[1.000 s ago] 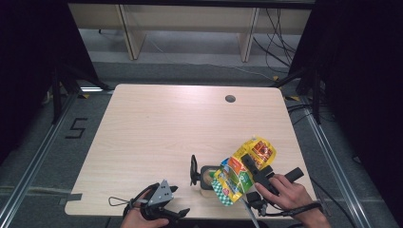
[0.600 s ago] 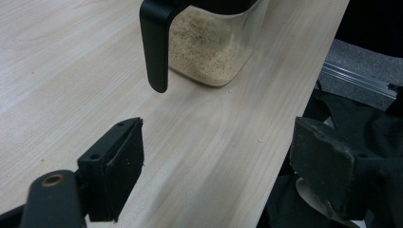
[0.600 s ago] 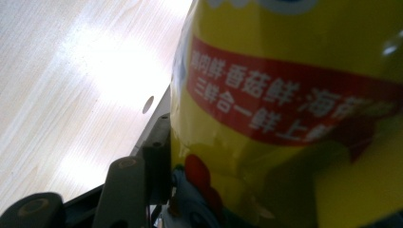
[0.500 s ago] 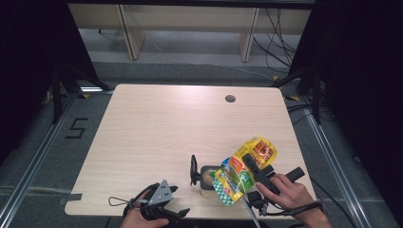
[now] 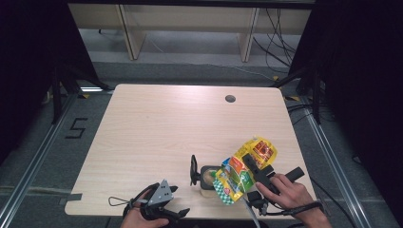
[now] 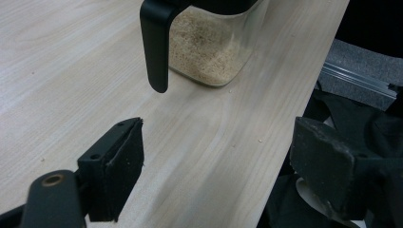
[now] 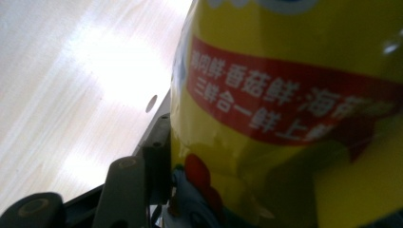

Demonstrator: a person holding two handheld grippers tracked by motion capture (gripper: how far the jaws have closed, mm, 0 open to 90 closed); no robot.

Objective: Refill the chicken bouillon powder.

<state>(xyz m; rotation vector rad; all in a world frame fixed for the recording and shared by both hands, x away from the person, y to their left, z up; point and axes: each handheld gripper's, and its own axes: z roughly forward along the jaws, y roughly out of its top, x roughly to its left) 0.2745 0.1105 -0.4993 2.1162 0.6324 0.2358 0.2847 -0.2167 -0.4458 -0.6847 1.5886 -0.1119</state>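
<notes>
A clear jar [image 5: 207, 178] with a black handle [image 6: 156, 42] holds pale granules [image 6: 209, 45] near the table's front edge. A yellow printed bag [image 5: 242, 168] is tilted over the jar's open top, mouth down toward it. My right gripper [image 5: 253, 167] is shut on the bag, whose yellow side with a red banner [image 7: 285, 99] shows close in the right gripper view. My left gripper [image 5: 159, 206] rests at the front edge, left of the jar, open with nothing between its jaws [image 6: 218, 175].
The wooden table [image 5: 166, 123] has a round cable hole [image 5: 230, 99] at the back right. Shelving legs stand beyond the far edge. A few grains lie on the wood beside the jar.
The right gripper and bag have shifted slightly down and left over the jar. The left gripper has not moved.
</notes>
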